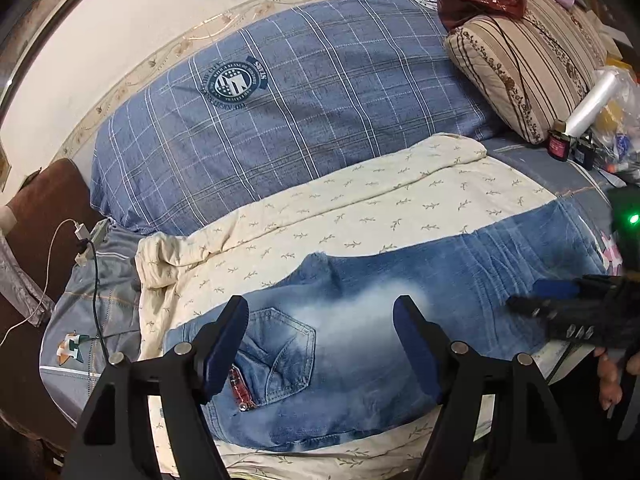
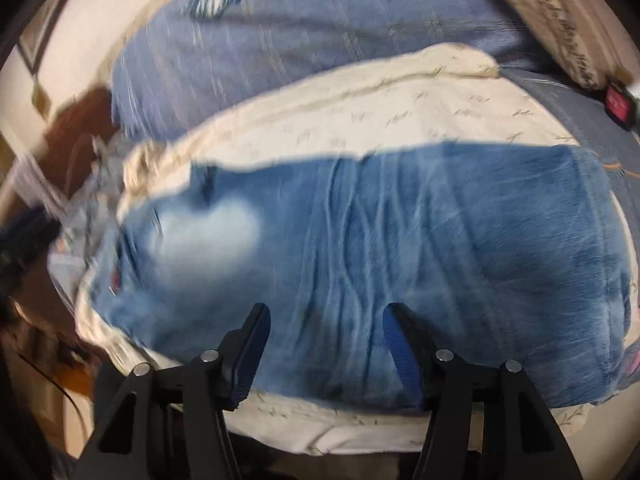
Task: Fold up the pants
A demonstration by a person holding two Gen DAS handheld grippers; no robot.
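Observation:
Faded blue jeans [image 1: 360, 320] lie flat across a cream leaf-print blanket [image 1: 360, 208], waist and back pocket [image 1: 280, 352] at the left, legs running right. My left gripper [image 1: 320, 312] is open and empty, hovering above the seat near the pocket. My right gripper [image 2: 326, 320] is open and empty above the near edge of the jeans [image 2: 400, 240] at mid-leg; this view is motion-blurred. The right gripper also shows at the right edge of the left wrist view [image 1: 560, 304].
A blue plaid duvet [image 1: 300, 100] fills the back of the bed. A striped cushion [image 1: 520, 68] and small bottles [image 1: 560, 144] sit at the right. Charger cables [image 1: 92, 264] hang at the left beside a brown headboard [image 1: 44, 216].

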